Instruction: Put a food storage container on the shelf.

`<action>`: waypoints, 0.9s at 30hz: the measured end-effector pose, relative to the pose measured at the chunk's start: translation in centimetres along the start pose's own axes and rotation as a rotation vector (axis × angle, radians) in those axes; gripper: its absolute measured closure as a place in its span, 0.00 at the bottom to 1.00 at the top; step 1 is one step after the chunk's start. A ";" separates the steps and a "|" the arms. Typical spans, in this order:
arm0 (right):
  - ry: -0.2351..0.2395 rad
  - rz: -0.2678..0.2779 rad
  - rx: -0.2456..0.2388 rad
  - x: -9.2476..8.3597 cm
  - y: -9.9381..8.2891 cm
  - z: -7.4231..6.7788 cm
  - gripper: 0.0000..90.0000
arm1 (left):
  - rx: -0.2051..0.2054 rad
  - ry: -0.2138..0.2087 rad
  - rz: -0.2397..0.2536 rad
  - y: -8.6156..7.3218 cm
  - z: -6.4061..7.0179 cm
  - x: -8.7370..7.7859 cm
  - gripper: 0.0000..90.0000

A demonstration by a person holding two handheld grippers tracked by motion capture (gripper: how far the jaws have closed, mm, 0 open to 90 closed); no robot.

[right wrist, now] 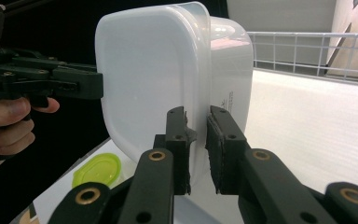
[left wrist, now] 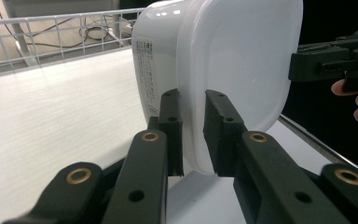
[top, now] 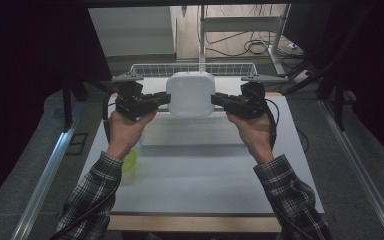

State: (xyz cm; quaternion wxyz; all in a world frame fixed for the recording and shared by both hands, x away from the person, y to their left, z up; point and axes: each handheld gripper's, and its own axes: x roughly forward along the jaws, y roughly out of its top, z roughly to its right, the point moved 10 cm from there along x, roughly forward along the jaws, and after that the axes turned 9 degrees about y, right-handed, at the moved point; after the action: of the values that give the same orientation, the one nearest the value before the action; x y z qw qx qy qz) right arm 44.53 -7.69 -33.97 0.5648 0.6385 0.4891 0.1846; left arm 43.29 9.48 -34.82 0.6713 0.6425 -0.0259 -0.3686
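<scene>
While both grippers pinch it from opposite sides, the white container [top: 190, 93] hangs in the air above the far half of the table [top: 205, 185], its lid on and facing the person. A wire basket [top: 195, 69] runs along the table's far edge, behind the container. Just below the container, on the table, lies a pale flat piece [top: 192, 134]; can't tell what it is.

Left gripper [top: 162, 99]: jaws narrow, clamped on the lid's rim at the container's left edge. Right gripper [top: 219, 100]: same on the right edge, pads either side of the rim.

Progress, my read: pickup done, container clear of the table and carried two-handed. Left to do: set it down somewhere, maybe the basket, which is a guess.

Small green lid [right wrist: 97, 170] sits on the near left part of the table, untouched.

Label [left wrist: 148, 74] on the container's side wall: printed text, too small to read. No brand legible.
</scene>
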 end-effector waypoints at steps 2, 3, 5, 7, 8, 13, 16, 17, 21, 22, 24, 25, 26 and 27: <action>-0.002 -0.004 0.008 0.2 0.2 0.4 0.88 | -0.003 -0.002 -0.002 0.3 -0.3 0.4 0.86; -0.001 -0.002 0.009 0.3 0.4 0.6 0.88 | -0.003 -0.002 -0.004 0.3 -0.4 0.5 0.86; -0.001 -0.002 0.015 0.5 0.5 0.9 0.88 | -0.007 -0.002 -0.007 0.6 -0.7 0.9 0.86; -0.003 -0.003 0.020 0.7 0.7 1.3 0.88 | -0.008 0.000 -0.011 0.8 -0.9 1.3 0.86; -0.003 -0.005 0.023 0.9 0.7 1.5 0.88 | -0.009 0.001 -0.012 0.9 -0.9 1.4 0.86; -0.006 -0.006 0.037 1.3 0.9 2.3 0.88 | -0.017 0.007 -0.016 1.1 -1.3 2.1 0.86; -0.007 -0.009 0.051 1.6 0.8 2.7 0.88 | -0.022 0.006 -0.021 1.0 -1.6 2.6 0.86; -0.006 -0.010 0.057 1.7 0.8 2.9 0.88 | -0.024 0.006 -0.021 1.0 -1.7 2.8 0.86; -0.007 -0.010 0.069 2.1 0.6 3.3 0.88 | -0.035 -0.001 -0.014 1.0 -1.9 3.1 0.85; -0.005 -0.007 0.072 2.1 0.7 3.4 0.88 | -0.040 -0.002 -0.010 1.0 -2.0 3.2 0.85; -0.004 -0.007 0.077 2.2 0.7 3.5 0.87 | -0.040 0.000 -0.007 1.1 -2.0 3.2 0.85; -0.003 -0.005 0.071 2.3 0.8 3.5 0.87 | -0.035 0.000 -0.005 1.1 -2.0 3.3 0.84; 0.000 -0.005 0.072 2.4 0.8 3.5 0.87 | -0.033 -0.003 -0.004 1.1 -2.0 3.3 0.80; 0.001 -0.003 0.073 2.4 0.9 3.5 0.87 | -0.033 -0.004 -0.003 1.1 -2.0 3.3 0.78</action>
State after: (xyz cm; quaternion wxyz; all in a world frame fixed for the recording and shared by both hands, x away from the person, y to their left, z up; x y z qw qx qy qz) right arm 48.73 -7.43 -34.97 0.5412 0.6577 0.4969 0.1661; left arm 47.25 9.33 -35.67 0.6813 0.6305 -0.0202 -0.3715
